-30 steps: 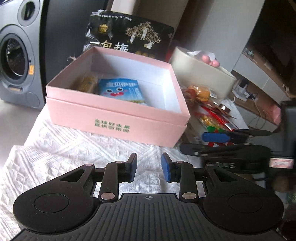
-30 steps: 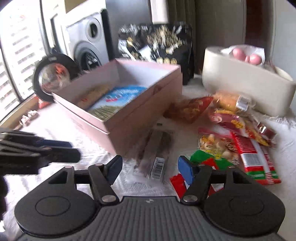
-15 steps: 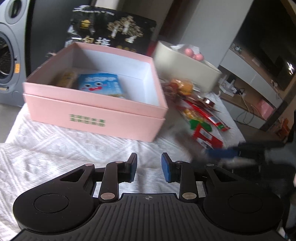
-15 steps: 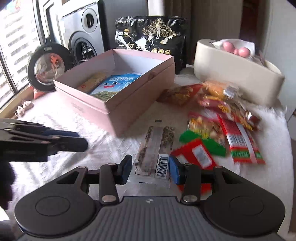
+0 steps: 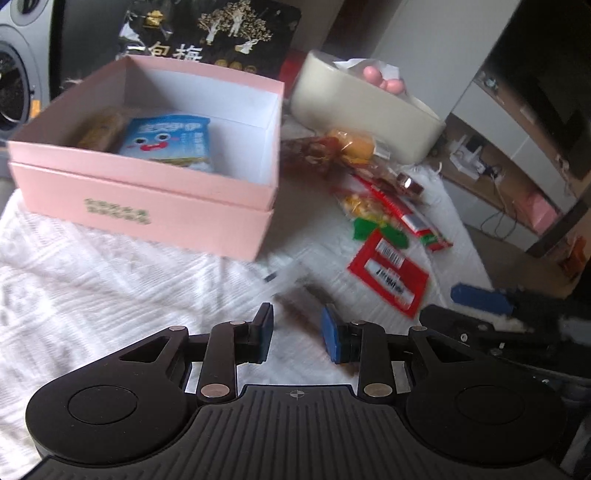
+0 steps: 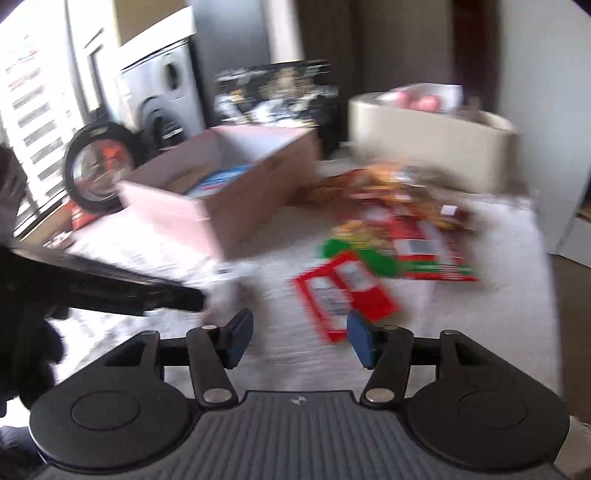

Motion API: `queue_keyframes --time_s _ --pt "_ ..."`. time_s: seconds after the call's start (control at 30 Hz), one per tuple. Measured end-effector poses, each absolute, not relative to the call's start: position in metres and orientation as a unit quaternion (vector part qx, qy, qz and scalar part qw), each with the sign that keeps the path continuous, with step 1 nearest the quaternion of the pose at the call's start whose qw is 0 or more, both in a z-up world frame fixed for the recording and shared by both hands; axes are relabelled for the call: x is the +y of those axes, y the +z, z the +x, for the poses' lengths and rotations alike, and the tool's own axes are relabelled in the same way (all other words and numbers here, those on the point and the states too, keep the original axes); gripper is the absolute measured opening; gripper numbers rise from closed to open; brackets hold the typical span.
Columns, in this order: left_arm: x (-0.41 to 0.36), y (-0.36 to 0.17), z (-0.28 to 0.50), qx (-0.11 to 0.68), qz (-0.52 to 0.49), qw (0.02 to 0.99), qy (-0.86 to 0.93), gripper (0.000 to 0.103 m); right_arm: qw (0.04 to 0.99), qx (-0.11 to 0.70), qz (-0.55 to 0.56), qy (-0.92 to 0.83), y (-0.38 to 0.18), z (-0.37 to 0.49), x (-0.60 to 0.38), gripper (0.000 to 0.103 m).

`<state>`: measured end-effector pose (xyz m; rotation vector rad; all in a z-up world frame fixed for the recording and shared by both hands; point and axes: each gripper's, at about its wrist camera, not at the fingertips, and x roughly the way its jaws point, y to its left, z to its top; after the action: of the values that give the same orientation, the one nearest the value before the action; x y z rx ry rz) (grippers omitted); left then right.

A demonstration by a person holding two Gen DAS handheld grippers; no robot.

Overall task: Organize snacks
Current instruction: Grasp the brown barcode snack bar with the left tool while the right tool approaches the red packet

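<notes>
Legible text mostly limited to left wrist view. Large white characters "一包梅" read on black snack bag (image 5: 210,33) behind pink box (image 5: 147,206). Green two-line print seen on pink box front, too blurred to read. White characters on blue cartoon-face packet (image 5: 168,142) inside box, not resolvable. Barcodes and black print noted on red packet (image 5: 391,275), digits unreadable. Right wrist view too motion-blurred; nothing read.

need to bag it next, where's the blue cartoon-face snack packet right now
In the left wrist view, the blue packet lies inside the pink box, upper left, beside a yellowish snack.
</notes>
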<state>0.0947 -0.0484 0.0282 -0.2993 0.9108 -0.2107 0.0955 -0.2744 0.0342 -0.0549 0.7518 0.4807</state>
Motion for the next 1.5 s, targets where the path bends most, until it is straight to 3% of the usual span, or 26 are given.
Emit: queue_keyframes --time_s 0.27,0.77,1.07,1.27,1.5 --pt "-0.097 0.024 0.112 0.416 -0.045 0.898 -0.137 0.034 0.911 0.354 -0.024 0.209 0.023 0.104 -0.303 0.057" --pt "-0.121 0.029 0.066 0.361 0.154 0.909 -0.143 0.038 0.912 0.363 -0.002 0.19 0.004 0.142 -0.296 0.058" --pt "-0.118 0.026 0.088 0.386 0.144 0.893 -0.179 0.038 0.913 0.362 0.006 0.186 0.002 0.143 -0.298 0.062" --pt "-0.118 0.022 0.092 0.389 0.137 0.887 -0.208 0.049 0.916 0.361 0.037 0.173 0.003 0.143 -0.312 0.062" --pt "-0.104 0.021 0.102 0.402 0.138 0.884 -0.195 0.052 0.916 0.359 0.041 0.176 0.0 0.143 -0.312 0.065"
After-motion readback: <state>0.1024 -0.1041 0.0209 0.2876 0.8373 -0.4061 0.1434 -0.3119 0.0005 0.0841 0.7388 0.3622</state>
